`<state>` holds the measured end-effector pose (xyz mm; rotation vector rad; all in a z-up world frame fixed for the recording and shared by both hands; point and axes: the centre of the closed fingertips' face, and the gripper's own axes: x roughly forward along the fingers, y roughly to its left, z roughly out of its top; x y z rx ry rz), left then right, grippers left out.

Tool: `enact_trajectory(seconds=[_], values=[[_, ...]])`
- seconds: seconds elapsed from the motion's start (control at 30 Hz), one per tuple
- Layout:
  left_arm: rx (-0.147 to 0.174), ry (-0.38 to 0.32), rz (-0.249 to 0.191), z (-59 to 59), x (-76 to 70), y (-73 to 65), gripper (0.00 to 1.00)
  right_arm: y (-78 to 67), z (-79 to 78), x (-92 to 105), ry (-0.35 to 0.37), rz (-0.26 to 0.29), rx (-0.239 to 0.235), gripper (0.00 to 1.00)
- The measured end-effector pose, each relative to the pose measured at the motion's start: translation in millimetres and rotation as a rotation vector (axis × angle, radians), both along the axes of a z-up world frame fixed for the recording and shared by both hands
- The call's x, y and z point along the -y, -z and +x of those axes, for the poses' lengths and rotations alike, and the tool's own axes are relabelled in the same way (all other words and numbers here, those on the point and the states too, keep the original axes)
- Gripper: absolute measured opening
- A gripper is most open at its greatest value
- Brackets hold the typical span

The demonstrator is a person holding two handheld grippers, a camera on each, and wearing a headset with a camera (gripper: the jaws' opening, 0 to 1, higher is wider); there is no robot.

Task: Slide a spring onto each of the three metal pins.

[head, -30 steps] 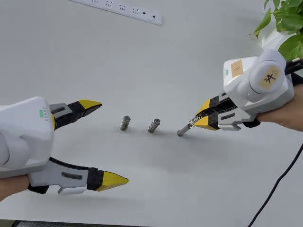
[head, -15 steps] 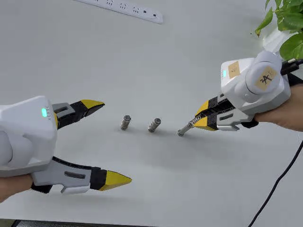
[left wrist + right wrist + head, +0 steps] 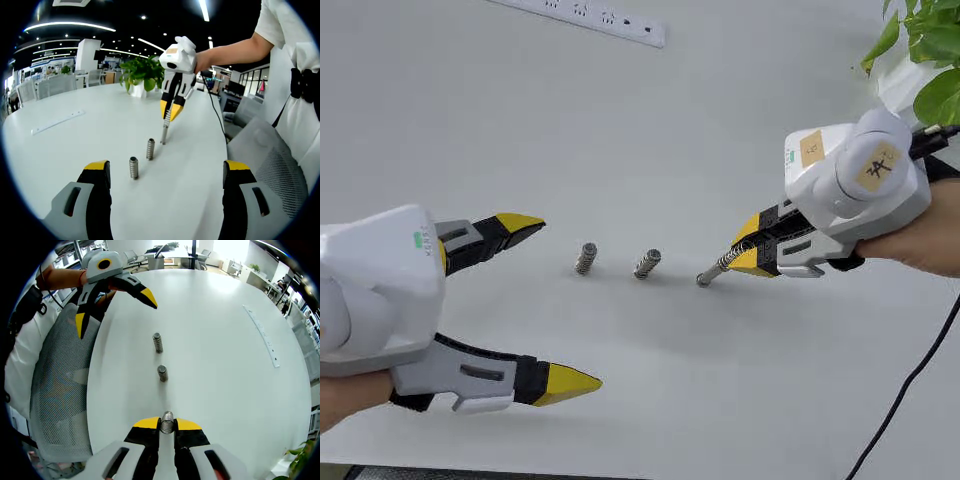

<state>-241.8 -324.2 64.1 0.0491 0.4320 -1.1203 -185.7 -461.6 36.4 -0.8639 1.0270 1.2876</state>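
Springs: two on, third in progress

Mid-frame in head view, left pin [image 3: 585, 258] and middle pin [image 3: 647, 264] stand on surface [image 3: 620, 130], each sleeved. Right gripper [image 3: 736, 256]: jaws clamped on third spring [image 3: 725, 263], part-way along tilted third pin [image 3: 704, 279]. Left gripper [image 3: 570, 303], lower left: jaws wide apart, empty. Likely the final seating remains.

A flat white tabletop [image 3: 650, 130] bears a long white power strip [image 3: 582, 14] at the top edge. At centre stands a short spring-wrapped metal pin [image 3: 585, 258], a second pin [image 3: 647, 264] beside it, and a slanted third pin [image 3: 710, 274] further right.
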Motion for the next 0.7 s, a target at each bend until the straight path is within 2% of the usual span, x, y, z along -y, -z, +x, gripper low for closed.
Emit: enact_trajectory(seconds=[0.7], values=[[-0.008,0.004,-0.011,-0.5,2.5,1.2,0.92,9.0,0.4,0.6,-0.013,-0.002,-0.004,0.07]])
